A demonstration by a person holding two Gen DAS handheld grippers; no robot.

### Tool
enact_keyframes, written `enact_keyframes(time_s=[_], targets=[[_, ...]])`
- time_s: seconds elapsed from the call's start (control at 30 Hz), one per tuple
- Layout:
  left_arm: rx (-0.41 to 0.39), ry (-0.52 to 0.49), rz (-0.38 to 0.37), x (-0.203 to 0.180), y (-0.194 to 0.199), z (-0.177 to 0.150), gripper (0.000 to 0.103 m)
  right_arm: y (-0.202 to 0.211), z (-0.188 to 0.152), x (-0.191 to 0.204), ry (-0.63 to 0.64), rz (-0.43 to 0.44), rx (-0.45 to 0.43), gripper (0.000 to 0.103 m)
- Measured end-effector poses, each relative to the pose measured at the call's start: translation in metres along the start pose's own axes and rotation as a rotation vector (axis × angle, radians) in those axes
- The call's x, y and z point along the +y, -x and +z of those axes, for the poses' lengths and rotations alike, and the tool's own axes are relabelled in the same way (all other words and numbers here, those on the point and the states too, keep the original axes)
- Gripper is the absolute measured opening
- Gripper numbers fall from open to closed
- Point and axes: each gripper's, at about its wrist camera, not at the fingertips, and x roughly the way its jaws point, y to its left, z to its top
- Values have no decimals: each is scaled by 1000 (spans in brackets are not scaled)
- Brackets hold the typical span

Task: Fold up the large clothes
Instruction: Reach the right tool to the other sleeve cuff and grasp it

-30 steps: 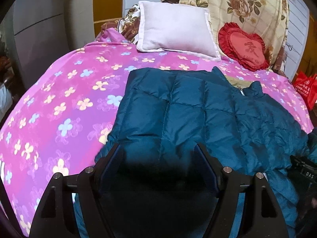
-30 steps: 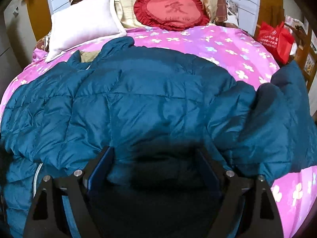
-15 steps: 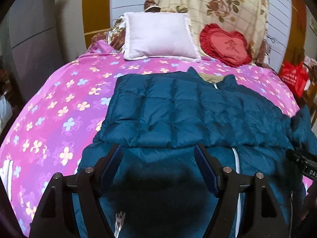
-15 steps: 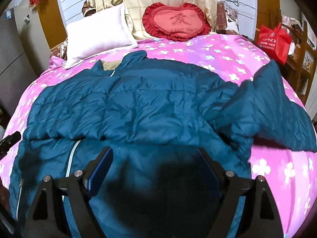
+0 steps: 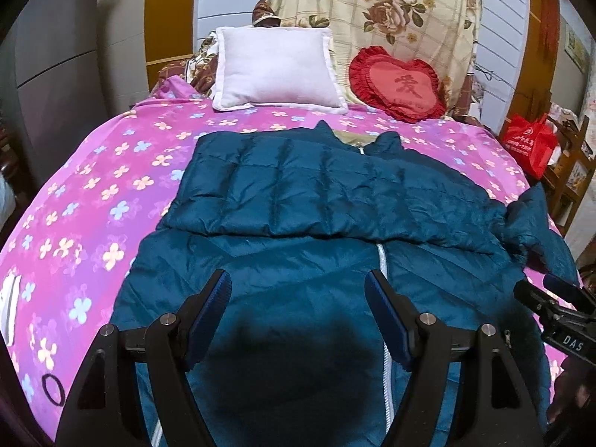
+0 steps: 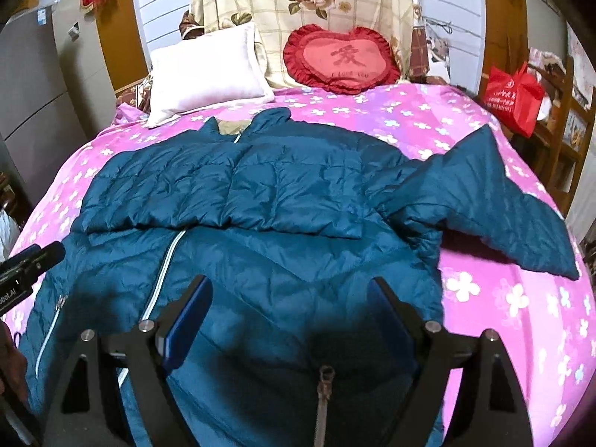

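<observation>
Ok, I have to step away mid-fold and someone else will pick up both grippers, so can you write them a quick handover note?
Left gripper: open, holding nothing, over the jacket's hem end.
Right gripper: open, holding nothing, over the same end.
The teal puffer jacket lies zipped, front up, on the pink floral bedspread, collar toward the white pillow and red heart cushion.
Done: the left-side sleeve is folded across the chest.
Left: the right-side sleeve is spread out on the bedspread; probably fold it in, then fold the body up from the hem.
</observation>
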Motion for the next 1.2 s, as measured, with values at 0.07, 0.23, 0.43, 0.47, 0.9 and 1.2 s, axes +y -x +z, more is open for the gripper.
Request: enact_keyframes(time_s=[0.07, 0.23, 0.43, 0.47, 0.9, 1.2], targets=[[2, -4, -8, -5, 2, -3, 55, 5, -3, -1, 10, -12, -3, 88], [7, -13, -26, -17, 6, -9, 55, 16, -9, -8, 25, -41, -16, 88], [-11, 0, -62, -29, 11, -14, 55, 22, -16, -20, 25, -58, -28, 88], [-13, 1, -66, -31, 11, -15, 55, 23, -17, -21, 23, -59, -29, 88], [26, -27, -71, -56, -10, -25, 54, 25, -26, -62, -17, -106, -37, 88], [35, -22, -58, -58, -28, -24, 54, 18, -25, -90, -42, -139, -22, 88]])
